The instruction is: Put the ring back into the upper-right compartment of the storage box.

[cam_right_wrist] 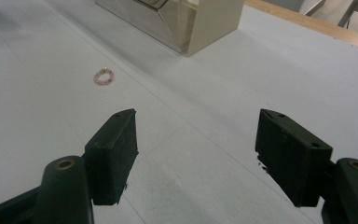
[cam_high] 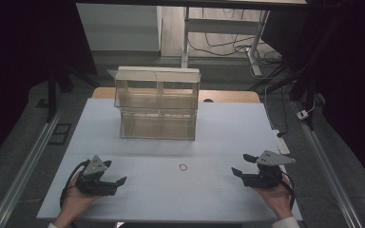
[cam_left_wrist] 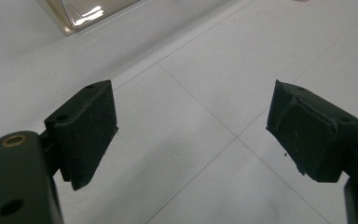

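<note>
A small pink bead ring (cam_high: pixel 184 167) lies on the white table sheet (cam_high: pixel 171 190), between my two grippers; the right gripper view shows the ring (cam_right_wrist: pixel 104 76) ahead and to the left. My left gripper (cam_high: pixel 116 178) rests low at the front left, open and empty, its jaws (cam_left_wrist: pixel 193 130) spread wide over bare sheet. At the front right my right gripper (cam_high: pixel 243 164) is also open and holds nothing (cam_right_wrist: pixel 196 154). A clear two-tier box (cam_high: pixel 157 103) with divided compartments stands at the middle back, and its corner (cam_right_wrist: pixel 182 23) shows beyond the ring.
The sheet's front edge runs just below both hands. A wooden table edge (cam_high: pixel 228 96) shows behind the box. Metal rails (cam_high: pixel 28 161) flank the table, and cables (cam_high: pixel 233 45) lie on the floor behind it.
</note>
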Demonstrator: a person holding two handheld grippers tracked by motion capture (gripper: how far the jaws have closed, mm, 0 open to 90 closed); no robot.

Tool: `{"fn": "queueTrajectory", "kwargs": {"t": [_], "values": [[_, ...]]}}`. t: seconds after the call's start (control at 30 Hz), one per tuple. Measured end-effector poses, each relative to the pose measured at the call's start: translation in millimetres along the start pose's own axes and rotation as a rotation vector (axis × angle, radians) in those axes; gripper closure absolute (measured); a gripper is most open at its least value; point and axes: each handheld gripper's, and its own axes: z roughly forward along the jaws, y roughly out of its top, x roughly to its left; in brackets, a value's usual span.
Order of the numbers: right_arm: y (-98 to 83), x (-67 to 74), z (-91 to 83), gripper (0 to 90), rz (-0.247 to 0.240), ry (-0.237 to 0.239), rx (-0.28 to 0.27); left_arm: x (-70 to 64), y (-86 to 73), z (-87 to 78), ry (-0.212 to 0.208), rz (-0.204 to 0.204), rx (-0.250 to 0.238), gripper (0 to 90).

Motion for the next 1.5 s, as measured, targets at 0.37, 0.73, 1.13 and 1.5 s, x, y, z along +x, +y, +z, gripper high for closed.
{"fn": "queueTrajectory", "kwargs": {"t": [0.37,0.73,1.13,1.5], "values": [[18.8,11.8,12.8,29.9,-0.036,0.04,0.015,2.5,-0.8,-0.6,0.012,-0.009,-0.008,15.5],[32.5,20.0,26.9,30.0,-0.052,0.058,0.031,3.5,-2.2,0.6,0.017,-0.018,-0.013,15.2],[41.3,27.9,39.6,30.2,-0.073,0.088,0.052,5.0,-2.4,1.0,0.019,-0.02,-0.015,15.1],[52.4,40.4,56.5,30.2,-0.099,0.129,0.074,6.0,-0.7,0.3,0.02,-0.016,-0.021,15.2]]}}
